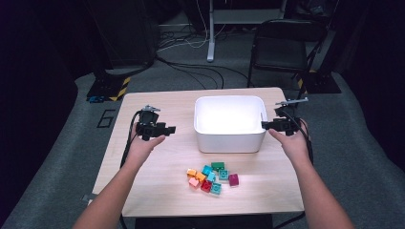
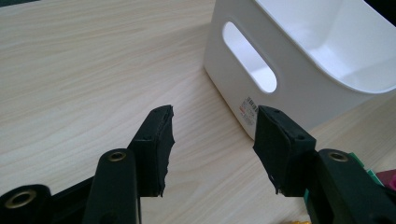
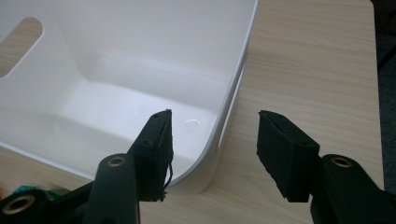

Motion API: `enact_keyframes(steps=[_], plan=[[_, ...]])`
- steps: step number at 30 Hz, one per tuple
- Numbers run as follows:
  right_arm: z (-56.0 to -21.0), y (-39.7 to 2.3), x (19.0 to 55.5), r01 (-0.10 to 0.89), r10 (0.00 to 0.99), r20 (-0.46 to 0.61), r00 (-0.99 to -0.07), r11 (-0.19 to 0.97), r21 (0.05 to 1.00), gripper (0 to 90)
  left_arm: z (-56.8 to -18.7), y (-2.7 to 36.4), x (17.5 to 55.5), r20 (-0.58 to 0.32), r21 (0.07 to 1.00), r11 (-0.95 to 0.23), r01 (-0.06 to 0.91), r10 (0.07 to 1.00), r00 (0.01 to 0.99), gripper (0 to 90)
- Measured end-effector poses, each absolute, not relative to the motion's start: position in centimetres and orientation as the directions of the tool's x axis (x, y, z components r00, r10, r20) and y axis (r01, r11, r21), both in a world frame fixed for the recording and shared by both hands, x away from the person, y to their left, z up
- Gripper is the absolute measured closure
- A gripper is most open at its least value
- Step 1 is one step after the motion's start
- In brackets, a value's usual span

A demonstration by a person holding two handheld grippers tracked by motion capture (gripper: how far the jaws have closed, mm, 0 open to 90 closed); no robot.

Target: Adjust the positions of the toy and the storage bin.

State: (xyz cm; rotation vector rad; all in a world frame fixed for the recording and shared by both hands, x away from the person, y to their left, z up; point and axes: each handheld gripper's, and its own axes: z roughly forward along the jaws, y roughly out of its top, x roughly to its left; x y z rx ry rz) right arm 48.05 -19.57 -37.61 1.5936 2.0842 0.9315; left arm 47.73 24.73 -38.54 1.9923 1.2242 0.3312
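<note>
Your left gripper [image 2: 212, 140] hangs released beside the white bin [image 1: 229, 138]; your right gripper [image 3: 212, 144] (gaping, unpressed) straddles its right rim.

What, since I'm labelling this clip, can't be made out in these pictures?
- White bin, its floor, high view: washed out by glare.
- Label on the bin's wall, left gripper view: print too small to read, partly behind a jaw.
- Bricks, left gripper view: cut off by the right edge and hidden behind a jaw.
- Brick pile, high view: too small to count surely.
</note>
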Motion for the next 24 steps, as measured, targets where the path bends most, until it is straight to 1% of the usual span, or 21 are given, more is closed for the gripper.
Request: enact_keyframes(steps=[4, 8, 10, 12, 16, 24], plan=[[-38.1, -19.0, 48.4, 0.731, 0.946, 0.101, -0.308, 0.168, 0.661, 48.8, -38.5, 24.7, 47.7, -0.174, 0.722, -0.240, 0.649, 0.845, 0.506, 46.7], [-38.5, -18.0, 48.5, 0.738, 0.938, 0.079, -0.338, 0.212, 0.641, 52.5, -38.5, 24.7, 47.7, -0.178, 0.723, -0.237, 0.649, 0.844, 0.506, 45.8], [-38.7, -17.3, 48.4, 0.722, 0.937, -0.004, -0.349, 0.272, 0.636, 53.5, -38.5, 24.7, 47.7, -0.180, 0.723, -0.236, 0.649, 0.843, 0.507, 45.7], [-38.7, -16.9, 48.3, 0.714, 0.934, -0.035, -0.355, 0.295, 0.635, 54.1, -38.5, 24.7, 47.7, -0.180, 0.724, -0.236, 0.648, 0.843, 0.507, 45.7], [-38.8, -16.2, 48.1, 0.700, 0.919, -0.037, -0.392, 0.324, 0.636, 56.9, -38.5, 24.7, 47.6, -0.181, 0.723, -0.239, 0.648, 0.840, 0.512, 45.6], [-38.8, -14.0, 47.5, 0.664, 0.893, -0.042, -0.448, 0.364, 0.654, 57.2, -38.1, 24.5, 47.3, -0.204, 0.739, -0.213, 0.639, 0.833, 0.514, 44.9]])
